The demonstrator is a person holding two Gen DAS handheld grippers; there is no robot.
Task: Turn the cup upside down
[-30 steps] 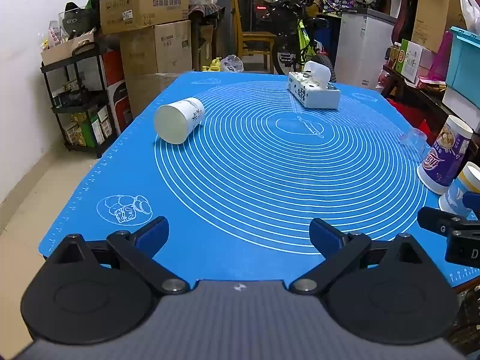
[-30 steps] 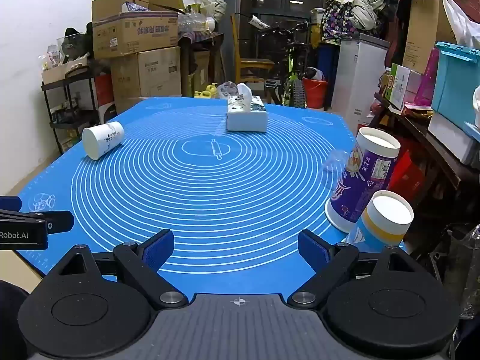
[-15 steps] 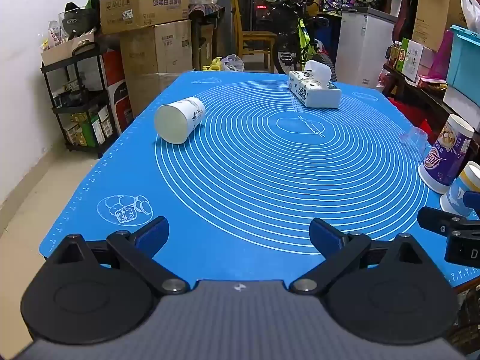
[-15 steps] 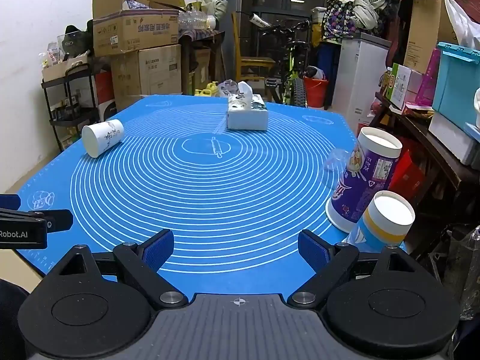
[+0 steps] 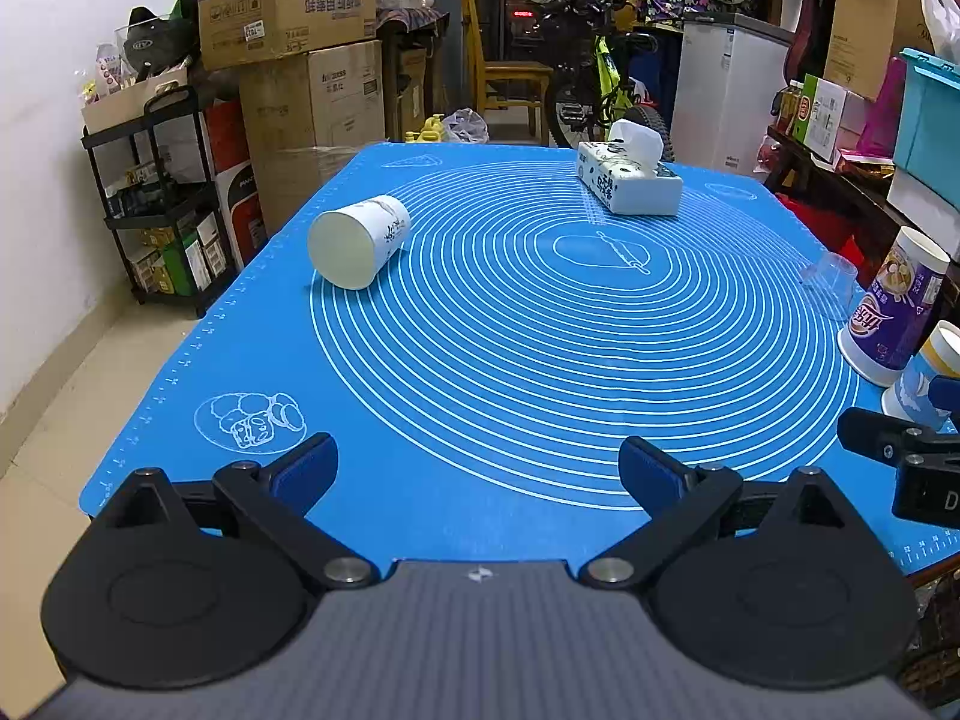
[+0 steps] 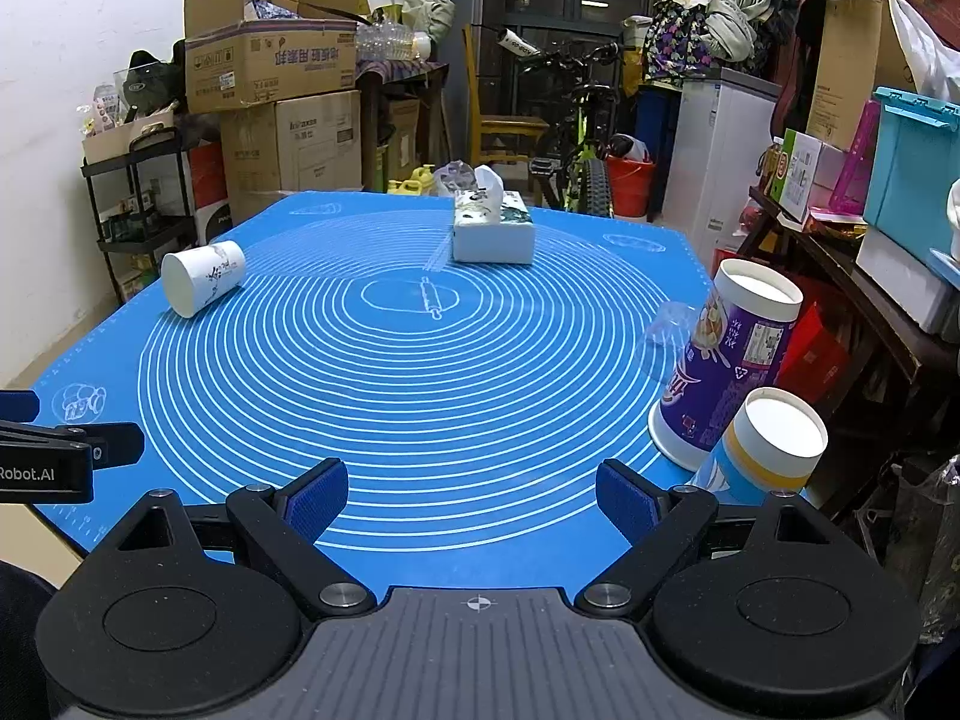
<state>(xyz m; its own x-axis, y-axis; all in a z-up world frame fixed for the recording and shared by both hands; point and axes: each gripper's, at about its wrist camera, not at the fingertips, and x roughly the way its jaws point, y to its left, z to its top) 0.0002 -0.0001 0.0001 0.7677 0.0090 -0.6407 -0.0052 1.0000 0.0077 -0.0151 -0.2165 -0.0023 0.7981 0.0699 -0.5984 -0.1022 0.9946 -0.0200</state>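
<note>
1. The white cup (image 5: 359,248) lies on its side at the far left of the blue surface (image 5: 510,372), flat closed end toward the cameras.
2. The left gripper (image 5: 477,468) and right gripper (image 6: 471,495) hover at the near edge, both with fingers spread wide and empty.
3. The task looks unstarted; the approach is the step in hand.
4. Next, probably, the left gripper must reach forward, straddle the cup's wall, close, then rotate it mouth-down.
</note>
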